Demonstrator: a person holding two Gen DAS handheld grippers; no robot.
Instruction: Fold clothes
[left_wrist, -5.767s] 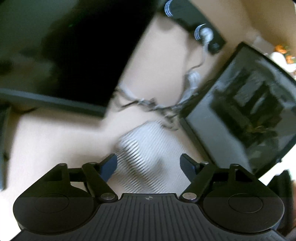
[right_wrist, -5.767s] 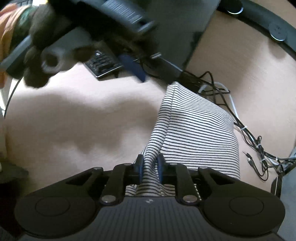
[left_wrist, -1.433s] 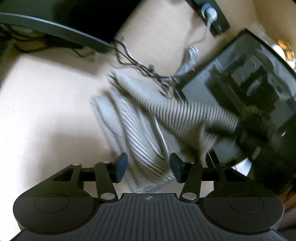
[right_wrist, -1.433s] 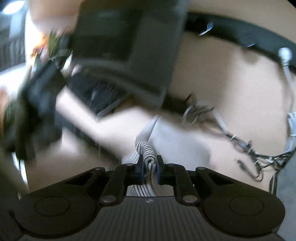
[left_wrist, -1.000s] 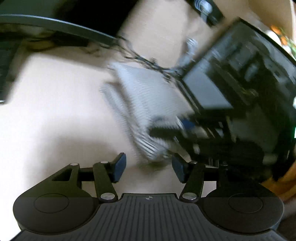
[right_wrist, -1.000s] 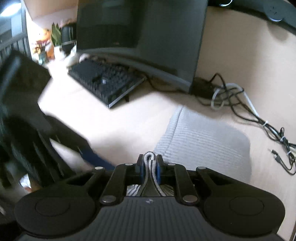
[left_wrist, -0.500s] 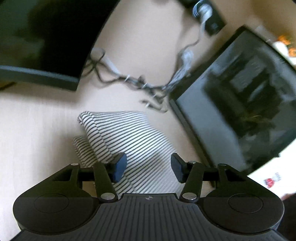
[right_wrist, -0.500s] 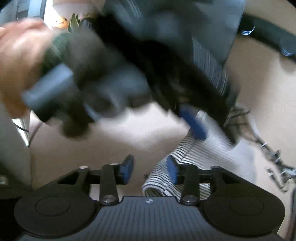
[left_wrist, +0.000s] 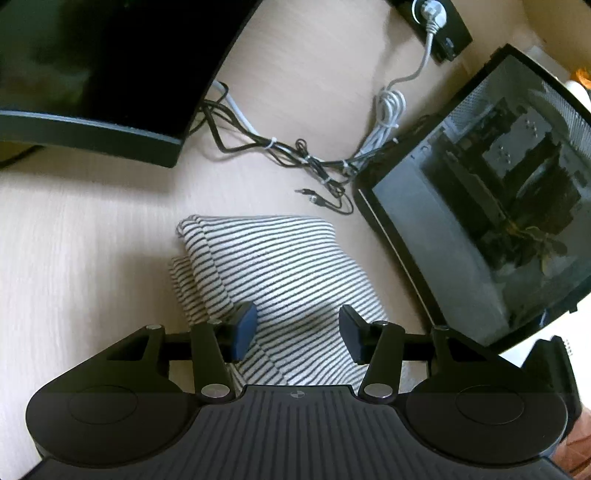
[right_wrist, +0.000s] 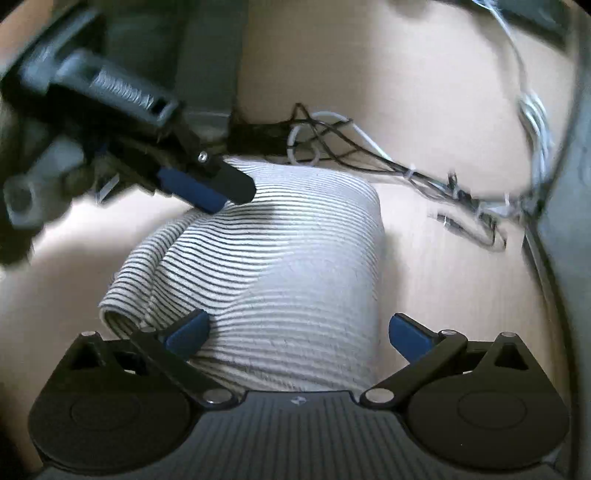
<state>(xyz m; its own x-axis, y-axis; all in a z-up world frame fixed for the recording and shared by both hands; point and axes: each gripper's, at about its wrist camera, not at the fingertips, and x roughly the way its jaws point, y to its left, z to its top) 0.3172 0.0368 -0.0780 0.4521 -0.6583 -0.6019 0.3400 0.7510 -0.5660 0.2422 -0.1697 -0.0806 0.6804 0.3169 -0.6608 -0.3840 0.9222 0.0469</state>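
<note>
The striped garment (left_wrist: 280, 266) lies folded into a compact bundle on the light wooden desk (left_wrist: 81, 258), its layered edges showing along one side. The left gripper (left_wrist: 297, 328) hangs just above it with its blue-padded jaws spread apart, nothing between them. The right gripper (right_wrist: 297, 330) is likewise above the cloth (right_wrist: 280, 266), jaws wide apart and empty; the left one shows blurred in the upper left of its view. Just beyond the garment runs a tangle of black and white cables (left_wrist: 314, 162). A dark monitor (left_wrist: 96, 62) stands to one side of the cables, and a glass-sided computer case (left_wrist: 491, 192) stands close beside the bundle on the other.
</note>
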